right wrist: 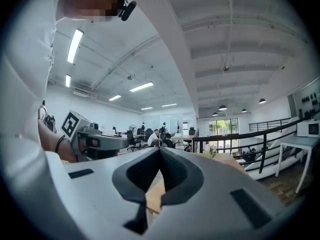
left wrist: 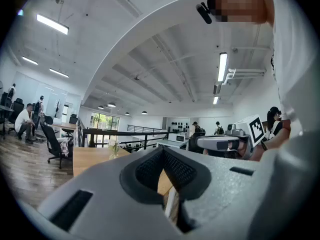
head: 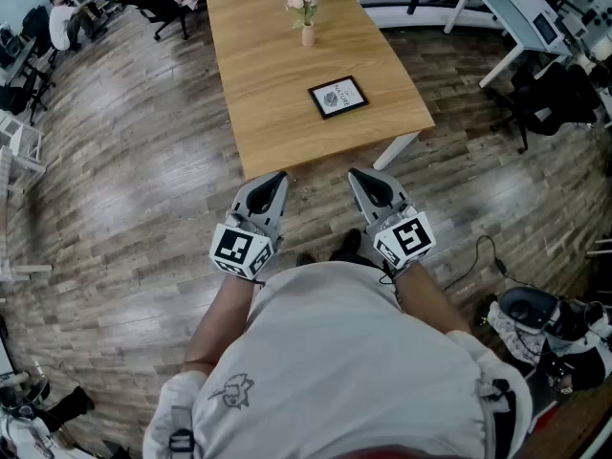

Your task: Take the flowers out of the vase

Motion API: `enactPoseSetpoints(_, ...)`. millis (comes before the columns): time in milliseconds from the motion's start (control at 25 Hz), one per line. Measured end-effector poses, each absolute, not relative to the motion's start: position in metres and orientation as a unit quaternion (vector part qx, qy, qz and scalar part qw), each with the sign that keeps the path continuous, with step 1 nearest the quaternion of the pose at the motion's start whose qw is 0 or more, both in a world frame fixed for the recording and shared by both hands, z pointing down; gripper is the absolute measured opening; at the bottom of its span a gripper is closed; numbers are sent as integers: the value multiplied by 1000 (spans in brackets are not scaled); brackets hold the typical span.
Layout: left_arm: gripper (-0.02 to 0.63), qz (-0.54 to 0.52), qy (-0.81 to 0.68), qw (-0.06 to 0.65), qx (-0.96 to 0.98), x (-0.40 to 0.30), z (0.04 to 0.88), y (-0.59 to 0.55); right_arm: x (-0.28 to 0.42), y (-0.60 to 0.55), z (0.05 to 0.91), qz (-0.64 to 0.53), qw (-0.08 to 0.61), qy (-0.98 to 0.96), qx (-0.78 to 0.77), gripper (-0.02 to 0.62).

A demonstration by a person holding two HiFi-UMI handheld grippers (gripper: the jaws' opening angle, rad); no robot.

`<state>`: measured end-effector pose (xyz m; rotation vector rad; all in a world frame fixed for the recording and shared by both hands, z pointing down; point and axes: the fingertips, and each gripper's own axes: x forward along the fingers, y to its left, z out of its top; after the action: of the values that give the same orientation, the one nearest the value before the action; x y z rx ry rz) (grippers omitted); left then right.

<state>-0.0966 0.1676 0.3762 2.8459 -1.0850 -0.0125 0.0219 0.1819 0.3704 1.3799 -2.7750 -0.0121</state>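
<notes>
A small vase [head: 308, 35] with pale pink flowers [head: 303, 1] stands near the far end of a long wooden table [head: 277, 113]. The flowers [left wrist: 114, 146] show small and distant in the left gripper view, and the flowers [right wrist: 213, 152] are just visible past the jaws in the right gripper view. My left gripper [head: 280, 177] and right gripper [head: 355, 175] are held level side by side just short of the table's near edge, far from the vase. Both have their jaws shut with nothing between them.
A black-framed card [head: 338, 97] lies flat on the table between me and the vase. Office chairs [head: 158, 8] and seated people stand at the far left. A white desk [head: 521, 17] and a black chair [head: 555, 98] are at the right. Bags lie on the floor at lower right [head: 540, 318].
</notes>
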Motion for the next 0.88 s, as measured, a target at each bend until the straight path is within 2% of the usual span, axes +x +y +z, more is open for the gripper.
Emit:
enactPoseSetpoints(400, 4, -2, -372, 43, 927, -80, 374, 139, 50, 156, 365, -10, 14, -894, 448, 3)
enactPoseSetpoints(880, 3, 13, -393, 44, 918, -10, 378, 74, 121, 93, 370, -7, 19, -900, 436, 5)
